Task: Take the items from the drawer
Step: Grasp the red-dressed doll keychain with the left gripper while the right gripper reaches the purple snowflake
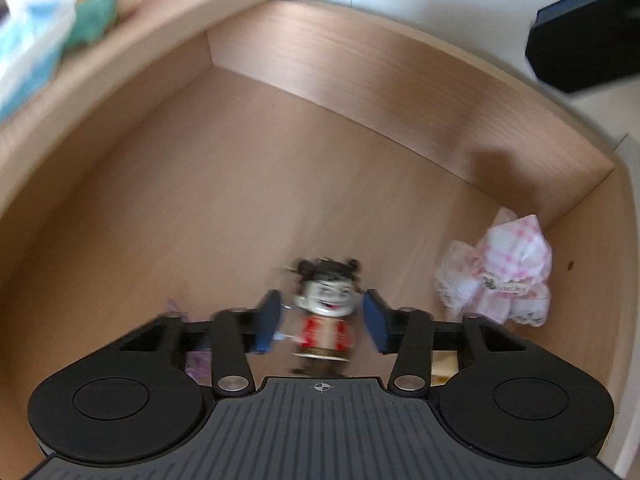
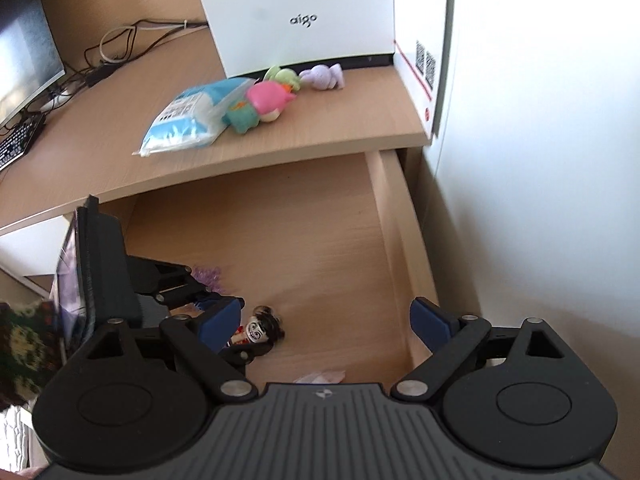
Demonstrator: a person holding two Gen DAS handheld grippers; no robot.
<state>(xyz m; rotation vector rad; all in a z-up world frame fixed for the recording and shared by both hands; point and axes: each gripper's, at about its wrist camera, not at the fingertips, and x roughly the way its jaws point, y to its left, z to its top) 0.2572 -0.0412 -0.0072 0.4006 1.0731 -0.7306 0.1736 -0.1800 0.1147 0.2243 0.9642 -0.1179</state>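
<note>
The desk (image 2: 320, 136) is pale wood-grain laminate, and its drawer (image 1: 280, 168) — same smooth board, square-walled — stands pulled out beneath the top. On the desk lie a crinkly blue-and-white plastic pack (image 2: 188, 120) and soft plush toys (image 2: 264, 104) in pink, green and lilac, before a glossy white box (image 2: 296, 12). In the drawer's right corner sits a bunched pink-checked cloth bundle (image 1: 500, 272) with a lacy frill. Nearer stands a small figurine (image 1: 326, 312) (dark hair buns, grinning face, red-and-white body), between the blue pads of the left gripper (image 1: 324, 320); narrow gaps show, pads not pressing. The right gripper (image 2: 326, 326) hangs spread wide, holding nothing.
</note>
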